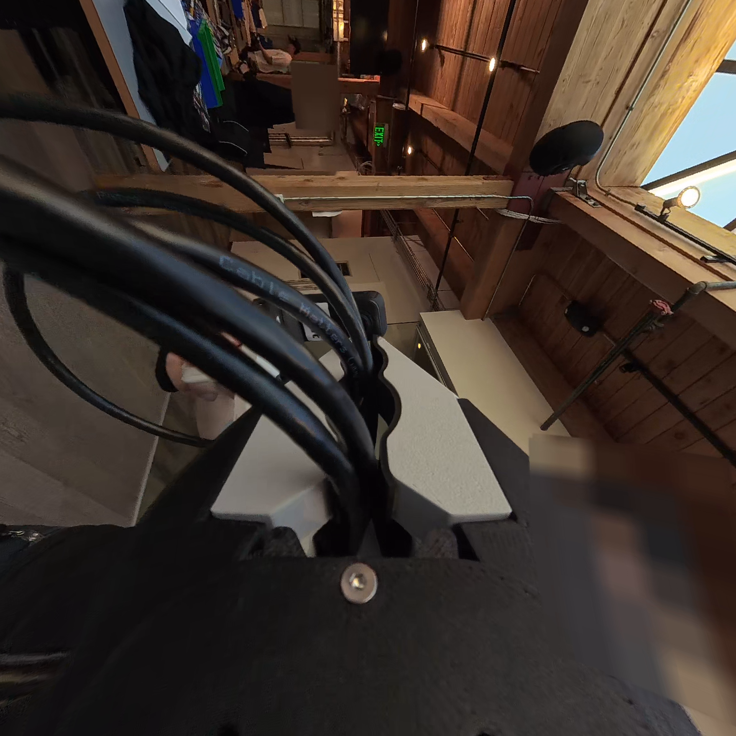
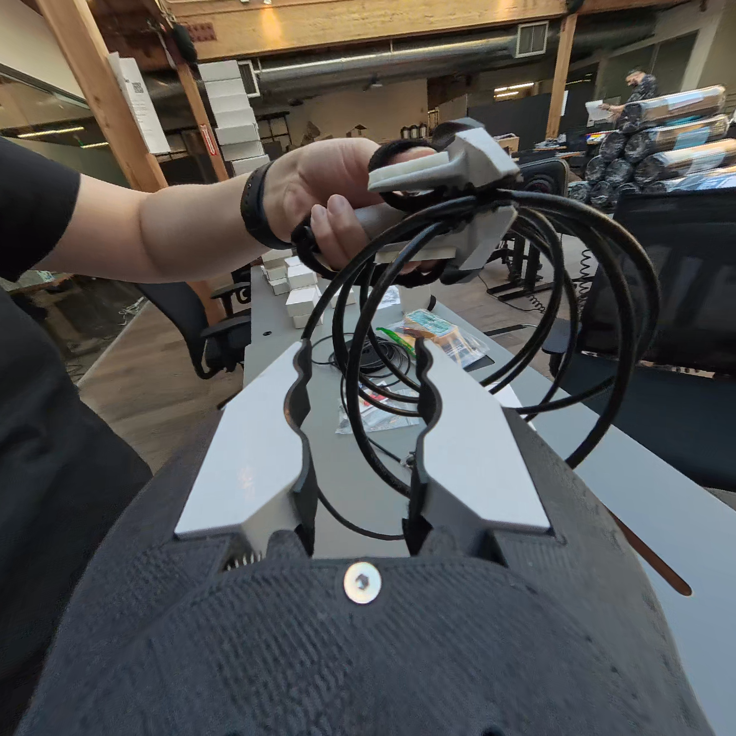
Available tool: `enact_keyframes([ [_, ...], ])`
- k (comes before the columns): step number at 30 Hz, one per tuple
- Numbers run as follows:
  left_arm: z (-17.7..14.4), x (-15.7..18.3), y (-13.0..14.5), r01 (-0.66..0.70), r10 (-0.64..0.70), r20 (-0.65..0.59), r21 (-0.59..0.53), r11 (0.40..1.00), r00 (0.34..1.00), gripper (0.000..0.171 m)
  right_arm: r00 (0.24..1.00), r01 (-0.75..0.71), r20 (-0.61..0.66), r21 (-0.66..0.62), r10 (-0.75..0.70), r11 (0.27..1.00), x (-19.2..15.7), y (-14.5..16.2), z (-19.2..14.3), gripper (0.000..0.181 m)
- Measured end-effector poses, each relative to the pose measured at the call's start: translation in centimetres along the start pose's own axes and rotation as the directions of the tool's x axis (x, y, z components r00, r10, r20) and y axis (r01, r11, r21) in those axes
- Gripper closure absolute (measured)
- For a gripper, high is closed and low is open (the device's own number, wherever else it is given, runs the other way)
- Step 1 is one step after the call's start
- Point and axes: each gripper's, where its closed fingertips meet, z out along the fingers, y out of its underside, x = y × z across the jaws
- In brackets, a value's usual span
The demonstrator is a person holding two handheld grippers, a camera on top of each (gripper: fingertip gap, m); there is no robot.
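Left gripper (image 1: 376,402) jaws pressed together on a bundle of black cable loops (image 1: 255,318), strands pinched between the wavy black pads. In the right wrist view the same left gripper (image 2: 494,199) is lifted above the surface, tilted sideways, held by the person's left hand (image 2: 330,199) with a black wrist strap (image 2: 255,207); the coiled cable (image 2: 557,302) hangs down from it in several big loops, lowest loops dangling just over the surface (cannot tell if they touch it)

Right gripper (image 2: 360,382) jaws spread apart, nothing between them. One cable loop hangs right in front of the gap, close to the right finger; contact cannot be told. Right gripper sits lower and nearer the camera than the left one

On the grey surface (image 2: 637,517) past the right jaws: a thinner coiled black wire (image 2: 378,358), clear plastic bags with small parts (image 2: 378,414), a packet with a teal and orange label (image 2: 430,324), a stack of small white boxes (image 2: 302,290) farther back. Black office chair (image 2: 215,326) at the left of the surface, another dark chair (image 2: 677,318) on the right

Left wrist view is rotated, pointing up at wooden beams (image 1: 378,191), a ceiling spotlight (image 1: 689,197) and a green lit sign (image 1: 379,135). A person (image 2: 637,95) stands far back in the room
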Motion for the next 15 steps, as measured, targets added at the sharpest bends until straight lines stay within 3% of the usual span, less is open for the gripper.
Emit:
enact_keyframes([
  [5, -0.5, 1.0, -1.0, -0.081, 0.079, 0.081, 0.029, 0.996, 0.994, 0.168, 0.998, -0.040, 0.041, -0.029, 0.041, 0.999, -0.7, -1.2, 0.8, 0.099],
  [8, 0.1, 1.5, -1.5, -0.177, 0.169, 0.188, 0.025, 0.984, 0.967, 0.168, 0.999, -0.042, 0.013, 0.021, 0.042, 0.999, -0.3, -3.2, 2.7, 0.088],
  [10, 1.0, 2.1, -1.7, -0.214, 0.204, 0.232, 0.016, 0.977, 0.951, 0.168, 0.998, -0.064, -0.003, -0.037, 0.064, 0.997, 0.6, -2.8, 4.8, 0.086],
  [12, 1.9, 2.3, -1.8, -0.239, 0.230, 0.275, -0.002, 0.971, 0.933, 0.169, 0.992, -0.123, 0.036, -0.028, 0.124, 0.992, 0.9, -3.4, 6.4, 0.104],
  [13, 2.3, 2.3, -1.8, -0.252, 0.245, 0.299, -0.015, 0.968, 0.922, 0.168, 0.985, -0.164, 0.049, -0.012, 0.164, 0.986, 1.1, -3.9, 6.9, 0.126],
  [15, 2.9, 2.5, -2.0, -0.285, 0.276, 0.336, -0.024, 0.958, 0.900, 0.168, 0.963, -0.249, 0.114, 0.027, 0.245, 0.968, 1.0, -5.2, 7.1, 0.150],
])
